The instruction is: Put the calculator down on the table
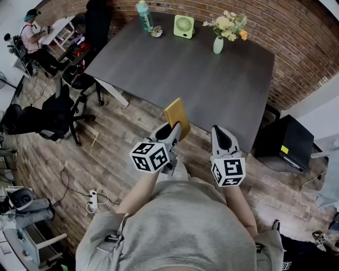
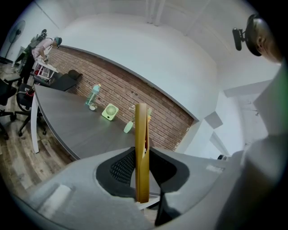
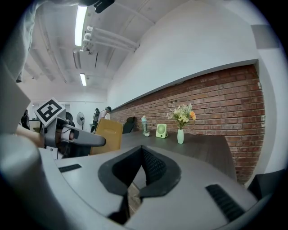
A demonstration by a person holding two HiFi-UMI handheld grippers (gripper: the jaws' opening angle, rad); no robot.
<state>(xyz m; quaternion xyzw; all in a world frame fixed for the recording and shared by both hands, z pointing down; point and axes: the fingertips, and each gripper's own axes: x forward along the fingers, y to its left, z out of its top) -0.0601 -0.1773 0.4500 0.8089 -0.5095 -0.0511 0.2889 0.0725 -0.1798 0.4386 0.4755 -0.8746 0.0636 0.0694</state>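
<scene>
brick wall (image 1: 296, 58) round the back, wood floor, and a big dark grey table (image 1: 212, 90) that's mostly bare, just a water bottle (image 1: 144, 15), a little green fan (image 1: 184, 26) and a vase of flowers (image 1: 218, 45) lined up along the far edge. the calculator (image 1: 176, 114) isn't down yet: it's the yellowish slab clamped in the left gripper (image 1: 172, 131), held up in the air right about at the table's near edge. the left gripper view shows it edge-on between the pads, standing upright. the right gripper (image 1: 221, 138) is just beside it, jaws pinched together on nothing, so it's along for the ride. so imo this is the carry/approach bit, with the actual placing not started. next move looks like reaching further in over the tabletop, tipping the thing flat (or at least lowering it till it touches), then letting the jaws go. plenty of open table to aim for, so nothing much in the way.
</scene>
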